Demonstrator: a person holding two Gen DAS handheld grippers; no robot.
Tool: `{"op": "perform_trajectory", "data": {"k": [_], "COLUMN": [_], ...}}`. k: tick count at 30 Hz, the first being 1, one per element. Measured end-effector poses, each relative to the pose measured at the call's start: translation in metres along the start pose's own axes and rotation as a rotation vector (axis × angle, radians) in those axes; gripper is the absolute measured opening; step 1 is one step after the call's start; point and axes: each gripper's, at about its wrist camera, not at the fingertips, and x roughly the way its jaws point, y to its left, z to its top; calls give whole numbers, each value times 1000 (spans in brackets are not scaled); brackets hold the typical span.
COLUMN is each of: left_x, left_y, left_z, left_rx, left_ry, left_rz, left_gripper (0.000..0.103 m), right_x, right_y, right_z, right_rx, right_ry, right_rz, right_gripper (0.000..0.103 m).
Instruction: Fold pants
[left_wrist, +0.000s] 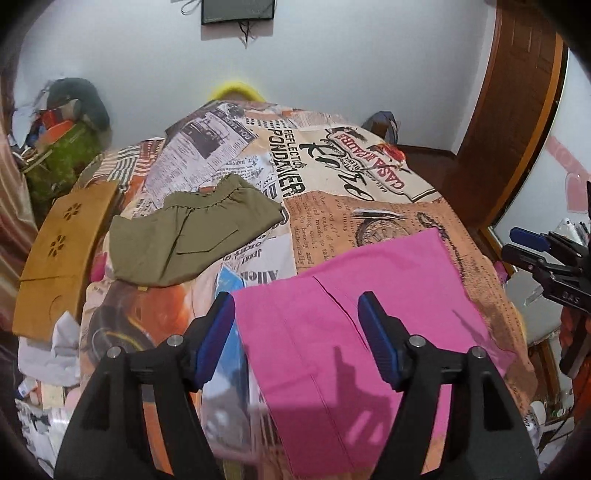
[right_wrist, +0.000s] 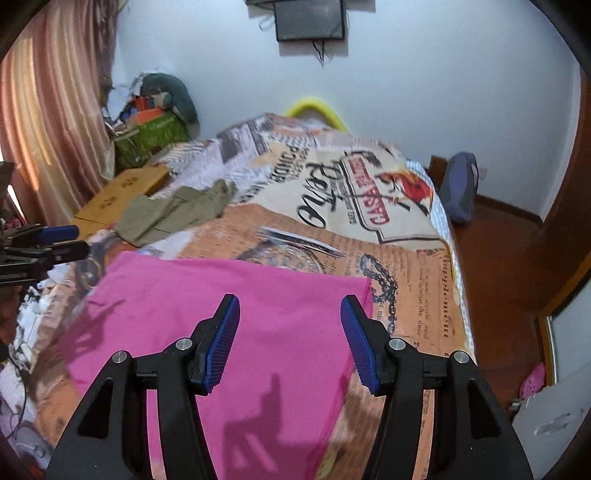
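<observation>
Bed (right_wrist: 424, 266) with printed cover: pink pants (right_wrist: 236, 295) lie flat along its near edge. We hold the left gripper (left_wrist: 297, 314) and right gripper (right_wrist: 290, 317) wide apart above them, empty. We judge the cloth light and limp; pinch hems or corners.

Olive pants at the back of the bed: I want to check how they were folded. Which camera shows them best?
Left wrist view: the olive pants lie large and sharp, elastic waistband and folded edges visible. The right wrist view shows them smaller, farther off and blurred.

Black gripper (left_wrist: 296, 306) frames, blue ribbed pads (right_wrist: 221, 339), silver screws.
</observation>
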Motion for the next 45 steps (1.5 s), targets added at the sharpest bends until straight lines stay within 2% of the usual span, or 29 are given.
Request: {"op": "perform_trajectory", "data": {"k": [3, 8, 12, 15, 21, 26, 28, 33, 36, 40, 45], "left_x": [-16, -31, -35, -31, -21, -19, -13, 5, 12, 21, 31], "left_y": [-3, -6, -6, -3, -4, -16, -18, -9, -6, -5, 9], "left_z": [-15, -49, -79, -99, -123, -127, -125, -120, -116, -107, -104], "left_rx": [-37, -75, -130, -198, -300, -363, -393, -499, -520, -526, -615], "left_ry": [-4, 39, 86, 124, 199, 196, 206, 209, 194, 176, 183], "left_rz": [-21, -67, -98, -98, -153, -237, -298, -381, -377, -329, -320], "left_gripper": [78, 79, 79, 79, 78, 79, 79, 79, 79, 78, 75], "right_x": [-15, -18, -8, 7, 28, 23, 23, 24, 24, 27, 28], "right_y": [14, 33, 46, 51, 42, 41, 40, 38, 38, 38, 35], "right_z": [-11, -36, -58, -72, -95, -100, -103, -105, -106, -106, -107], "right_rx": [3, 4, -3, -37, 8, 17, 26, 51, 60, 62, 71], "right_ry": [-15, 13, 51, 74, 129, 121, 117, 112, 113, 116, 118], "right_rz": [22, 59, 77, 51, 82, 103, 109, 128, 135, 144, 157], "right_gripper": [53, 53, 53, 53, 53, 53, 54, 55, 55, 55, 57]}}
